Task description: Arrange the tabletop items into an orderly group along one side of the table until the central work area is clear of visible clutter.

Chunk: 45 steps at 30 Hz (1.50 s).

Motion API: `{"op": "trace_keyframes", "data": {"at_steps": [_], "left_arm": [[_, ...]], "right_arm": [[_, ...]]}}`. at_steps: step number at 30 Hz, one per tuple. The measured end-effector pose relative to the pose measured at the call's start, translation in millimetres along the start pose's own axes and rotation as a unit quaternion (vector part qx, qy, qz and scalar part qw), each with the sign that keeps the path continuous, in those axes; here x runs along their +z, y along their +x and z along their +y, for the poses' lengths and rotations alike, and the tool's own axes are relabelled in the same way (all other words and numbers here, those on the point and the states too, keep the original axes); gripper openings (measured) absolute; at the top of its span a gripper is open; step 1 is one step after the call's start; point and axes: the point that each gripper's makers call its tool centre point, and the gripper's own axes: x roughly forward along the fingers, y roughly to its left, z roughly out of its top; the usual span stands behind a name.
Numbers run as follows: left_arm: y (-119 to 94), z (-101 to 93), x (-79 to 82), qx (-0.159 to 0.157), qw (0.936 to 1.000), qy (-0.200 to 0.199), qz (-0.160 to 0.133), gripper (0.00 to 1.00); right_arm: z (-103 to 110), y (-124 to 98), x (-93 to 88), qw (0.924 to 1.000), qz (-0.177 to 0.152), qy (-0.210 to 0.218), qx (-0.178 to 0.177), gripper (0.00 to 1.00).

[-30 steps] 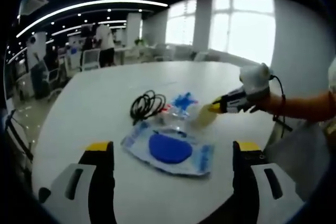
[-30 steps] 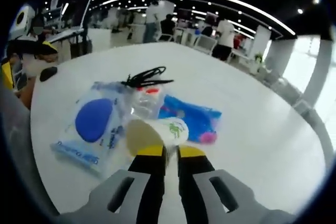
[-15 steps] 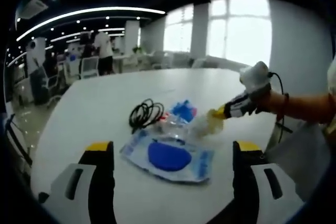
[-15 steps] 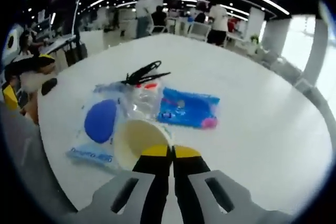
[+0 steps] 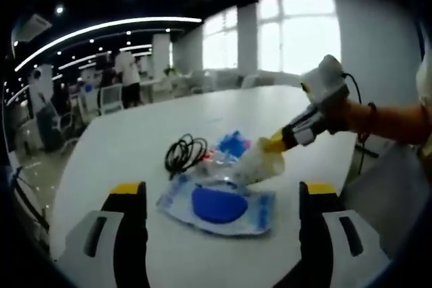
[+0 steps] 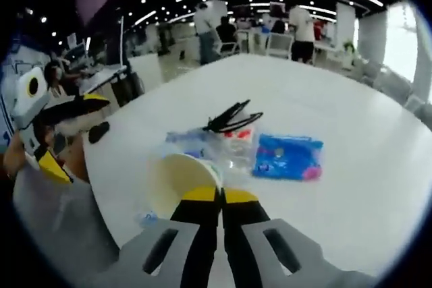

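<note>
Clutter sits on a white table in an open office.

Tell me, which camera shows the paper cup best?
The left gripper view: the paper cup shows whole from the side, pinched at its rim by the right gripper. The right gripper view shows mainly its open mouth.

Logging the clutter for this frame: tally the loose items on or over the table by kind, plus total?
Cup, held in the right claw: 1
Black cable: 1
Pouch with blue disc: 1
Blue packet: 1
Clear bag with red bits: 1
Total: 5
</note>
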Motion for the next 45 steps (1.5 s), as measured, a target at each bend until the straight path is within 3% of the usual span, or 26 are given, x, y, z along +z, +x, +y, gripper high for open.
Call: {"op": "trace_keyframes", "data": {"at_steps": [6,10,14,18,22,28,30,33,38,45], "left_arm": [[1.1,-4.0,0.5,-0.002,0.9994,0.034,0.004,0.92],[2.6,-10.6,2.2,-0.013,0.9982,0.058,0.004,0.92],[3.7,-18.6,1.8,-0.033,0.9977,0.060,0.004,0.91],[4.8,-28.6,3.8,-0.050,0.9957,0.079,0.001,0.90],[5.6,-34.6,-3.0,-0.061,0.9930,0.100,0.018,0.87],[6.0,-45.3,-2.3,-0.079,0.9884,0.129,0.017,0.85],[6.3,-51.8,-3.9,-0.098,0.9872,0.124,0.019,0.85],[5.5,-57.0,-5.5,-0.115,0.9852,0.126,0.021,0.77],[6.5,-61.6,-14.0,-0.114,0.9741,0.191,0.042,0.70],[4.4,-74.7,-20.6,-0.149,0.9661,0.204,0.051,0.50]], "right_arm": [[16.7,-7.6,2.2,0.9976,0.001,0.062,0.030,0.01],[32.4,-13.9,3.5,0.9908,0.007,0.119,0.064,0.01],[46.1,-18.4,2.1,0.9854,0.024,0.144,0.088,0.01],[53.2,-20.2,2.9,0.9837,0.028,0.150,0.096,0.01],[63.6,-23.5,-1.0,0.9805,0.055,0.151,0.113,0.01],[74.7,-27.1,-6.9,0.9787,0.082,0.136,0.129,0.01],[79.2,-27.6,-6.9,0.9788,0.084,0.127,0.137,0.01],[83.4,-28.0,-9.9,0.9765,0.096,0.123,0.148,0.01],[92.8,-29.0,-18.4,0.9729,0.123,0.106,0.164,0.01],[92.1,-28.8,-22.2,0.9731,0.134,0.097,0.160,0.01]]}}
